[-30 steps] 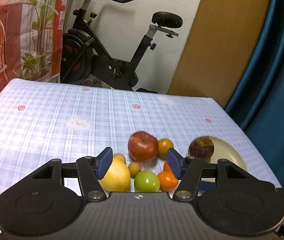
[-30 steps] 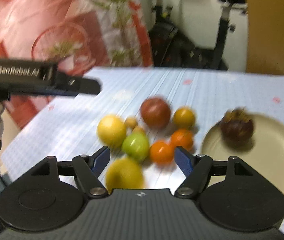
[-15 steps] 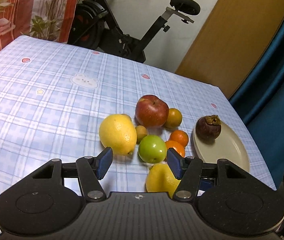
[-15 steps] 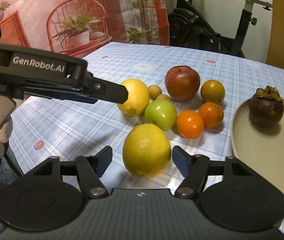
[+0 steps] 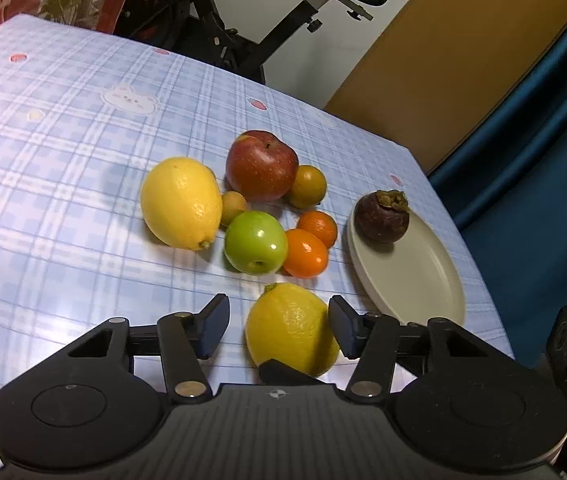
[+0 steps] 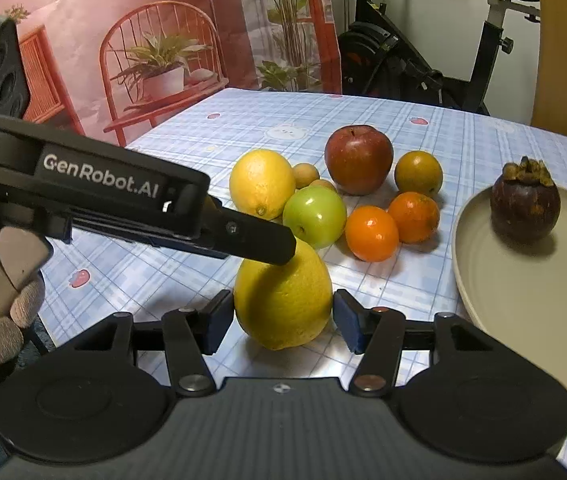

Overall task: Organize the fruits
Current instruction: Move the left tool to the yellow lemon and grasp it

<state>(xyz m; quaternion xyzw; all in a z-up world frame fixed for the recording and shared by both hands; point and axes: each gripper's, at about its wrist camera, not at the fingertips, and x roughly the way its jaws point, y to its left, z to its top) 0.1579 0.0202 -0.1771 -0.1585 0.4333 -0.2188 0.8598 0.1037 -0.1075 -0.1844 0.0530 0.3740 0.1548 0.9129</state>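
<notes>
While both tongs close in, the near lemon (image 6: pixel 283 304) sits between the right gripper (image 6: pixel 281 320) pads, still unpinched; left gripper (image 5: pixel 275 330) likewise.

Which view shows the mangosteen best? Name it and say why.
The right wrist view: the mangosteen sits near and sharp on the plate, its dried crown and mottled skin clear, nothing in front of it. The left wrist view shows it smaller and farther off, at the plate's far end, also unblocked.
</notes>
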